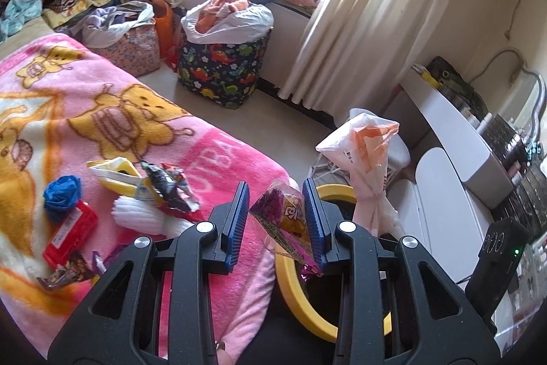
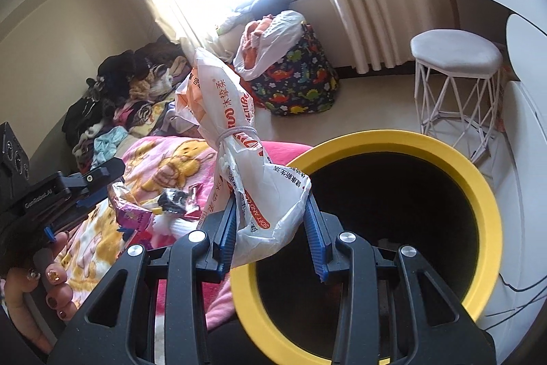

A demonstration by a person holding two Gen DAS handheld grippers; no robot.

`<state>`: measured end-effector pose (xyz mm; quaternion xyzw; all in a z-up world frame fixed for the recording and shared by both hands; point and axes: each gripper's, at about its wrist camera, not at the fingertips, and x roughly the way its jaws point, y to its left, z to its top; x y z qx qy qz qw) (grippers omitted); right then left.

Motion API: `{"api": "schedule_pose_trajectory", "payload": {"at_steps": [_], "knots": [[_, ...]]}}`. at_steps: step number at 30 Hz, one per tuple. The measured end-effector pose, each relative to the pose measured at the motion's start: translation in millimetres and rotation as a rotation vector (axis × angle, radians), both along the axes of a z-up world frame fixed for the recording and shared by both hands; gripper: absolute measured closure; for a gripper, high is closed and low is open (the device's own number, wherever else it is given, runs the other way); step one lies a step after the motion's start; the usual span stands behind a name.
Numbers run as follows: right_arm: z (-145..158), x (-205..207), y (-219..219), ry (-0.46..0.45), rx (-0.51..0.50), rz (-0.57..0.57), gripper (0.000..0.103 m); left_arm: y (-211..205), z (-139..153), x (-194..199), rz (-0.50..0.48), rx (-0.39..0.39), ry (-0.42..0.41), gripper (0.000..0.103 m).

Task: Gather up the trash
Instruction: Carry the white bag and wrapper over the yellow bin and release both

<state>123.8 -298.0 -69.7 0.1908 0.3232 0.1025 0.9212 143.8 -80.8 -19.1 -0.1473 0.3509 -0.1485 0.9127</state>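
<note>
While both tongs hang by the bin, we note each one clamped on a piece of trash. Our left tongs (image 1: 276,221) pinch a clear snack wrapper (image 1: 285,221) with purple and yellow print; its lettering is too distorted to read. Our right tongs (image 2: 271,231) are closed on a white plastic bag (image 2: 239,139), tied at its middle with a pale band (image 2: 236,133). On the bag we read orange Chinese characters, "冰挚柔" among them, and the partial English words "SOFT AND CO". The bag stands up from the tongs at the near left edge of the bin's yellow rim (image 2: 471,187), which rings a dark interior. We read "GenRobot.AI" on the body of the left tool as seen from the right wrist view.

More trash lies on the bed, on a pink blanket (image 1: 85,112) printed with yellow bears and the partial letters "OTBA": a yellow packet (image 1: 114,175), a dark crumpled wrapper (image 1: 169,187), a blue wad (image 1: 61,195) and a red box (image 1: 70,230) with unreadable writing.

Across the pale floor stand a dinosaur-print basket (image 1: 222,70) lined with a white bag of clothes, a white wire stool (image 2: 456,70), cream curtains (image 1: 359,23) at a bright window and a white surface (image 1: 454,125) along the wall.
</note>
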Motion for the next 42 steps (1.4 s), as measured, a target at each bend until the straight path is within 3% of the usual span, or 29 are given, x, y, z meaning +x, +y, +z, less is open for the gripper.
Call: {"api": "schedule_pose_trajectory", "payload": {"at_steps": [27, 42], "knots": [[-17.3, -13.7, -54.7, 0.057, 0.042, -0.157, 0.068, -61.8, -7.8, -8.4, -0.131, 0.062, -0.011, 0.078], [-32.8, -18.5, -74.2, 0.115, 0.050, -0.222, 0.068, -100.0, -32.6, -2.0, -0.211, 0.102, 0.016, 0.077]]}}
